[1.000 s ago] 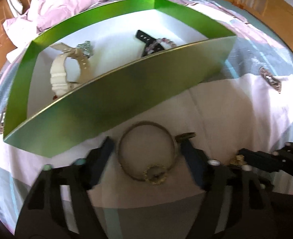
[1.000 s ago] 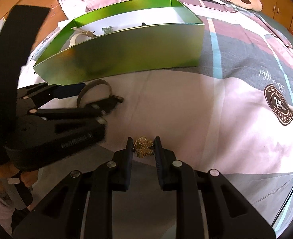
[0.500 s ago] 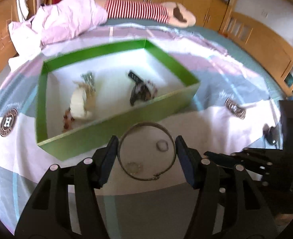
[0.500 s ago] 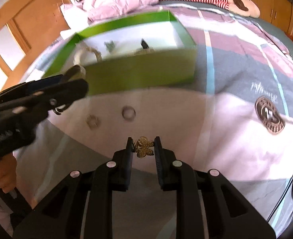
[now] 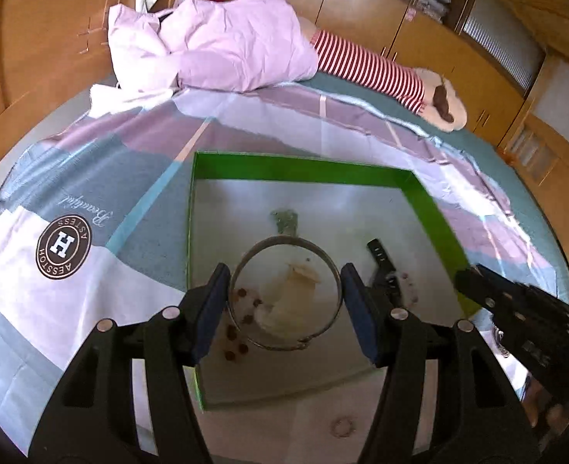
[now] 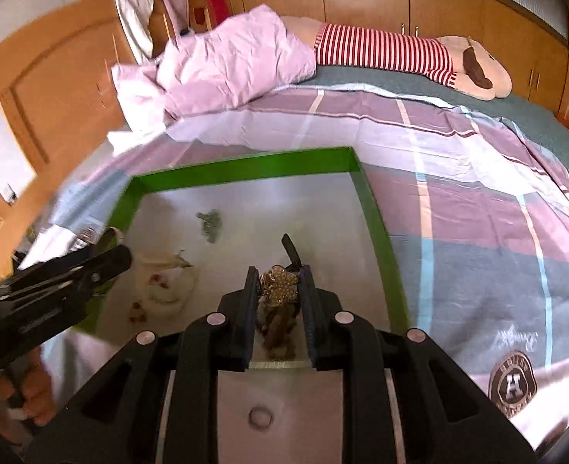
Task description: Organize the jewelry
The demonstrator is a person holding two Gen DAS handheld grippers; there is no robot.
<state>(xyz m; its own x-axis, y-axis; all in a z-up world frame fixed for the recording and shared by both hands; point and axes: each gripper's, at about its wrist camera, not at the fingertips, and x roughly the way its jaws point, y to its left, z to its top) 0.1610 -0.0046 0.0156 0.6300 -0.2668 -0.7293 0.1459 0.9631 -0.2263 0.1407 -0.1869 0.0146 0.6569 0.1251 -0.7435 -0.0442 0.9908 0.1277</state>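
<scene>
A person is holding two black claws above a green box [image 5: 307, 168] with a white floor, which is sitting on a patchwork bedspread [image 6: 458, 201].

The left claw [image 5: 284, 303] is standing about half open, and its two blue pads are pressing on opposite sides of a thin metal bangle [image 5: 284, 294], so the ring is spanning the gap between them. Beyond and below the ring, inside the box, a cream watch [image 5: 288, 297] is lying with small reddish beads [image 5: 241, 309] at its left. A silvery-green trinket [image 5: 284, 220] is sitting farther ahead, and a black strap [image 5: 381, 255] is lying off to the right. The other claw is reaching in from the right edge.

The right claw [image 6: 278, 297] is nearly closed, pinching a gold flower-shaped brooch [image 6: 278, 286] between its pads. It is hanging over the near right part of the box, with the black strap showing just past the brooch. A small ring [image 6: 261, 417] is lying on the bedspread beneath the claw, outside the box. A pink quilt [image 6: 230, 65] and a striped plush toy [image 6: 400, 54] are lying at the far end of the bed.
</scene>
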